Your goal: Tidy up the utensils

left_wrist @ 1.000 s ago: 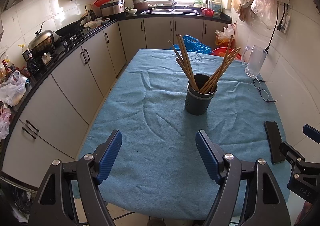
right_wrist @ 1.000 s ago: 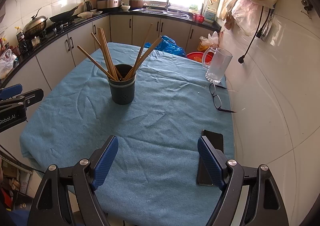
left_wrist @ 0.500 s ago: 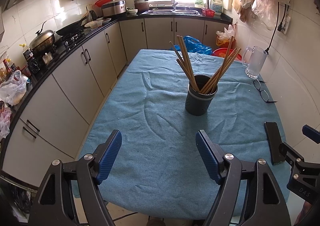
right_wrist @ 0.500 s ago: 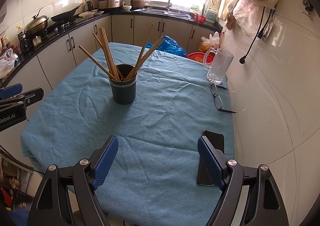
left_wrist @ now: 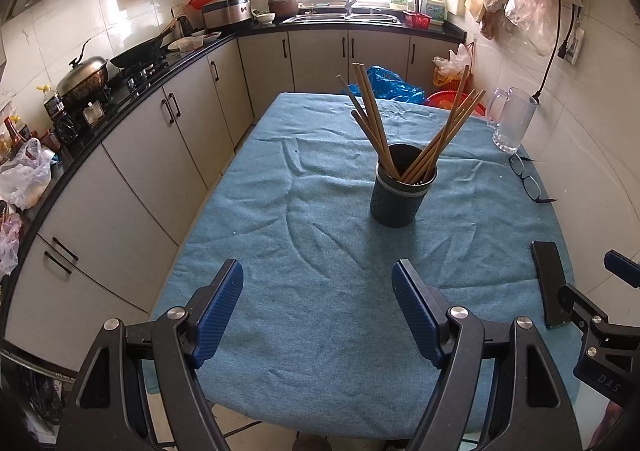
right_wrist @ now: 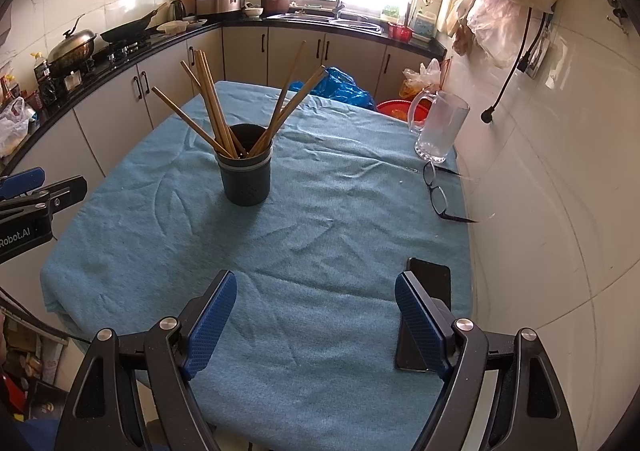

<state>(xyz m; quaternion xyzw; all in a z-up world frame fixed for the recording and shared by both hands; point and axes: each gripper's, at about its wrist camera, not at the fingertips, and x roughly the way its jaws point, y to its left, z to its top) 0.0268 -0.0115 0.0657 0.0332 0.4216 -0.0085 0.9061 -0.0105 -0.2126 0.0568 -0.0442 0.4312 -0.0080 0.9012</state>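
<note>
Table: you have only blue cloth under both tools, with no loose utensil in sight.
Holder: it stands upright mid-table, well ahead of you.
Chopsticks: they sit fanned in the holder, so the job looks nearly complete.
Left gripper: spread wide, holding nothing; approach level if you tidy the fan.
Right gripper: spread wide, holding nothing; steer clear of the phone.
</note>
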